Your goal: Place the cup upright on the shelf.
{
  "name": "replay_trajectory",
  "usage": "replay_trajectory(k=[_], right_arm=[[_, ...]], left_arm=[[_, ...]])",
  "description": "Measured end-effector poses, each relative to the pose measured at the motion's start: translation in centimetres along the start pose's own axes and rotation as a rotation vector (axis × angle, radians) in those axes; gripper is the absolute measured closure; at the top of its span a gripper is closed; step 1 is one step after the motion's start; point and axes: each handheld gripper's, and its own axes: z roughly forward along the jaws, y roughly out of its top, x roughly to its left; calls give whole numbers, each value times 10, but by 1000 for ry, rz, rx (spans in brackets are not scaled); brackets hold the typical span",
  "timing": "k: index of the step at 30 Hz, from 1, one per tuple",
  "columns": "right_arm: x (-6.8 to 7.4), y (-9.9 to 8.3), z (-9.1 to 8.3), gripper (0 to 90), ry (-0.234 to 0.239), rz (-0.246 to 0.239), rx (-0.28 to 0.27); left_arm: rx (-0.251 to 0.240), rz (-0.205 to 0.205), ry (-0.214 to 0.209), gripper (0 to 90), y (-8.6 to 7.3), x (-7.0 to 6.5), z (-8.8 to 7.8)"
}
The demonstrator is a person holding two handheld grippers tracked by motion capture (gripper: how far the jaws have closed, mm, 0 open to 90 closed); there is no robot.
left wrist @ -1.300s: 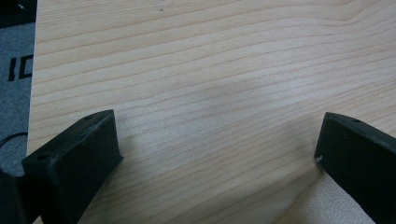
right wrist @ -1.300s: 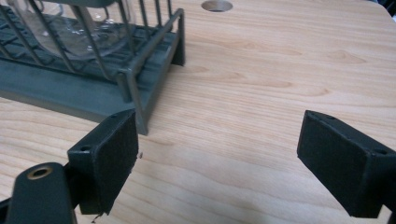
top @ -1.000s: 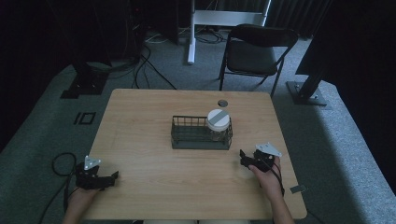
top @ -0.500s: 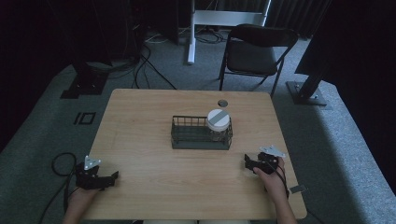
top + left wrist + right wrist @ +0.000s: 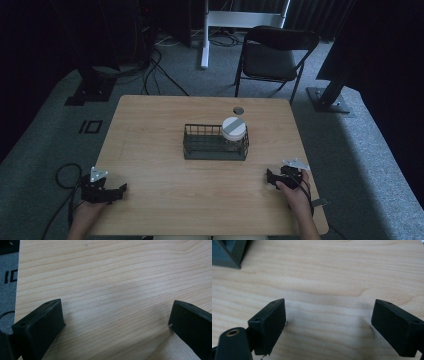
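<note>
A dark wire basket (image 5: 215, 142) stands at the middle of the wooden table (image 5: 165, 120). A clear jar with a white and grey lid (image 5: 234, 128) sits upright in the basket's right end. My left gripper (image 5: 119, 190) rests near the front left corner, open, with bare wood between its jaws (image 5: 116, 320). My right gripper (image 5: 270, 178) rests near the front right, also open over bare wood (image 5: 329, 317), well short of the basket. One corner of the basket (image 5: 227, 252) shows at the top left of the right gripper view.
A small dark round disc (image 5: 238, 110) lies on the table behind the basket. A black folding chair (image 5: 272, 55) stands beyond the far edge. Cables (image 5: 155, 65) and stand bases (image 5: 327, 97) lie on the grey carpet.
My right gripper has slid a little toward the near edge of the table. The left gripper, basket and jar have stayed put.
</note>
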Motion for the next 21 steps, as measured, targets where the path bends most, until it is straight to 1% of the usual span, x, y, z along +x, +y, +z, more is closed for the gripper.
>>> replay_trajectory(k=[2, 5, 7, 11, 21], right_arm=[[-3, -1, -1, 123, 11, 10, 19], [-4, -3, -2, 124, 23, -3, 22], [-5, -5, -4, 113, 51, -32, 25], [-6, -6, -5, 112, 66, -47, 25], [-6, -6, -5, 110, 70, -50, 27]], left_arm=[[0, 0, 0, 1, 0, 0, 0], [0, 0, 0, 1, 0, 0, 0], [0, 0, 0, 1, 0, 0, 0], [1, 1, 0, 1, 0, 0, 0], [1, 1, 0, 1, 0, 0, 0]])
